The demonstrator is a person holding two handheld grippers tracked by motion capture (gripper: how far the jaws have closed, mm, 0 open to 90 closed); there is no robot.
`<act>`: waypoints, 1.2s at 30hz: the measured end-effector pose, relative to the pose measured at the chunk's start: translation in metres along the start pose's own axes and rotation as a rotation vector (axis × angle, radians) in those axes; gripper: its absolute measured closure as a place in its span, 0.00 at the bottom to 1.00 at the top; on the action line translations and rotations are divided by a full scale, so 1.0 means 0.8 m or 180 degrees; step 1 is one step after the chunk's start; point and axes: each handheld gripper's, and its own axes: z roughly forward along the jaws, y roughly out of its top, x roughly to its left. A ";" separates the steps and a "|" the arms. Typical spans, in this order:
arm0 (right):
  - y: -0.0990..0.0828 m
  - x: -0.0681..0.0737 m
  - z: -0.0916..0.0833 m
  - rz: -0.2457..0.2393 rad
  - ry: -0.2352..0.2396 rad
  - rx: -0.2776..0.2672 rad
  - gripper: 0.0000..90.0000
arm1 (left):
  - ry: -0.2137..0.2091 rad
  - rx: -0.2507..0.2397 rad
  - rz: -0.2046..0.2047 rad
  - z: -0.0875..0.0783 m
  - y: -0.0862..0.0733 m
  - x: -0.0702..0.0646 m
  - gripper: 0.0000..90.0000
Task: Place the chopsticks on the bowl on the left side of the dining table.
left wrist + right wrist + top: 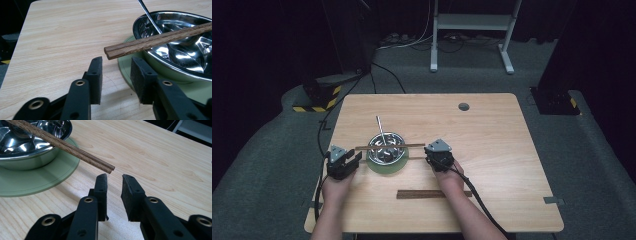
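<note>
1. A dark brown flat wooden strip (pixel 434 194) is lying nearest the desk's front edge, parallel to it and right of the middle, with the person's right forearm crossing over its right part.
2. The left gripper (pixel 357 157) is sitting near the desk's left edge, its black jaws standing spread with nothing pinched; in the left gripper view (pixel 116 72) the blunt end of a pair of brown wooden chopsticks (pixel 155 41) is hanging just beyond and above the gap, not touching either pad.
3. The right gripper (pixel 428 154) is resting right of the desk's middle, its jaws parted by a narrow gap and gripping nothing; in the right gripper view (pixel 114 183) the chopsticks' thin tips (pixel 62 145) are ending just above the left pad, clear of it.
4. Between the two grippers, the chopsticks (pixel 389 146) are lying side by side across the rim of a shiny round steel bowl (pixel 385 148).
5. The bowl is standing on a pale green round plate (pixel 389 167), left of the desk's middle.
6. A thin metal utensil handle (pixel 381 129) is leaning out of the bowl toward the desk's far edge.
</note>
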 end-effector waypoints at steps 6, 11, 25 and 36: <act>-0.003 -0.003 -0.010 0.0021 0.0019 -0.0030 0.79 | 0.0032 0.0005 -0.0013 -0.008 0.001 -0.001 0.61; -0.005 -0.008 -0.022 -0.0006 0.0084 -0.0039 0.73 | 0.0003 0.0016 -0.0063 -0.021 0.001 0.000 0.55; -0.029 -0.051 -0.073 0.0157 0.0106 0.0001 0.54 | -0.0158 0.0294 -0.0045 -0.057 -0.018 -0.032 0.41; -0.101 -0.140 -0.127 0.0390 -0.0111 0.0254 0.45 | -0.0183 0.0574 0.0126 -0.055 -0.042 -0.064 0.36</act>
